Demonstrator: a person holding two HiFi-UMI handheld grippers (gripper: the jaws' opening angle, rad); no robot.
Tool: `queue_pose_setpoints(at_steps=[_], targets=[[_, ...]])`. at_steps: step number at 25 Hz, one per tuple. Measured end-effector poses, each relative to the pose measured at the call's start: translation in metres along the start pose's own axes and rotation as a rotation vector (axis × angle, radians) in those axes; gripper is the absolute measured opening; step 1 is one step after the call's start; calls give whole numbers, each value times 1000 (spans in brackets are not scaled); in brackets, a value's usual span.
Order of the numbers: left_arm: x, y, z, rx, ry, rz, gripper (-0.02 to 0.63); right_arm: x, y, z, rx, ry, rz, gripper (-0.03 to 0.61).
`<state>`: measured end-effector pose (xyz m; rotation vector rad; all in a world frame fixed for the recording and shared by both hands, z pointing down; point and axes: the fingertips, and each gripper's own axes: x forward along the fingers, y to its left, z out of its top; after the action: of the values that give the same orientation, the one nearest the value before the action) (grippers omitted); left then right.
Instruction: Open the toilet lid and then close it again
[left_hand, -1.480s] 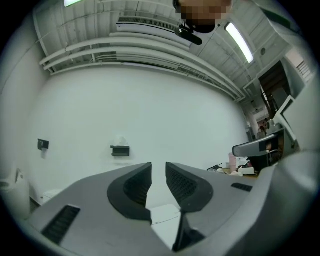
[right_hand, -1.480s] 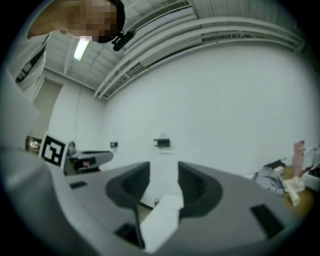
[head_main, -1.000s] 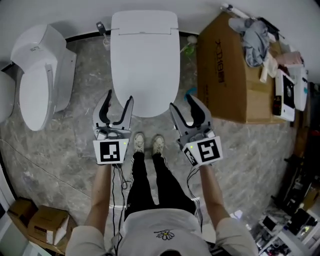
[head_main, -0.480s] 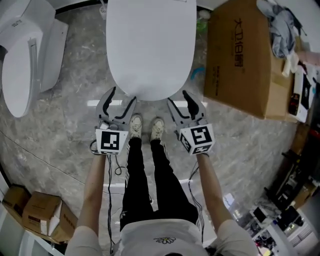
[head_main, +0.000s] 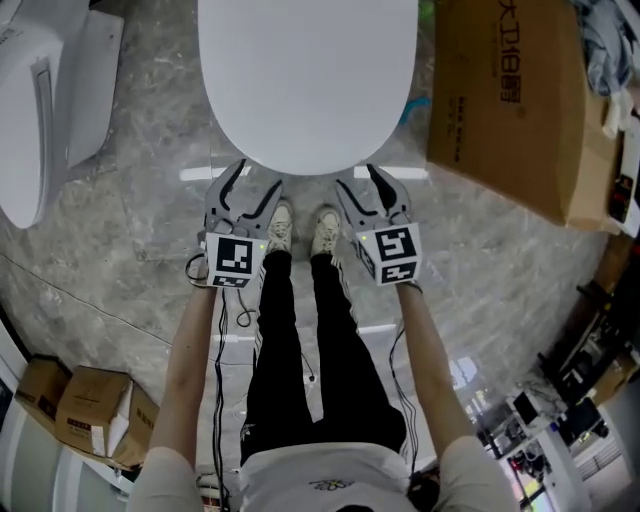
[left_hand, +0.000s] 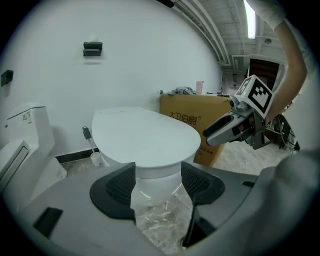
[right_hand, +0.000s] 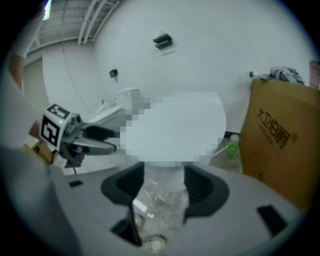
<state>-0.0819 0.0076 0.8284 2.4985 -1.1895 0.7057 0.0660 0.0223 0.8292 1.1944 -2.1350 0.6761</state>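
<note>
The left tongs (head_main: 250, 195) and right tongs (head_main: 365, 190) stand wide and empty, both having just opened further, near the closed toilet lid's (head_main: 307, 80) near edge. Only the left gripper view shows the toilet brush (left_hand: 90, 145) at the far-left wall

I see a plain white toilet lid (head_main: 307, 80) above a grey, pale-veined marble floor (head_main: 120, 250). The cardboard box (head_main: 510, 110) is brown with dark print. My left hand-held gripper (head_main: 256, 183) and right hand-held gripper (head_main: 357, 183) are grey and black-padded, with black-and-white square markers (head_main: 233, 259).
</note>
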Motion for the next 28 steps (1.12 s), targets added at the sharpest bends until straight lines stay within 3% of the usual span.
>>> queue_pose_setpoints(at_steps=[7, 17, 28], targets=[[15, 4, -15, 6, 34, -3, 293, 21, -9, -25, 43, 58, 1, 252], [20, 6, -13, -33, 27, 26, 293, 28, -5, -14, -4, 27, 12, 252], [15, 5, -4, -69, 56, 54, 293, 17, -2, -3, 62, 41, 40, 252]])
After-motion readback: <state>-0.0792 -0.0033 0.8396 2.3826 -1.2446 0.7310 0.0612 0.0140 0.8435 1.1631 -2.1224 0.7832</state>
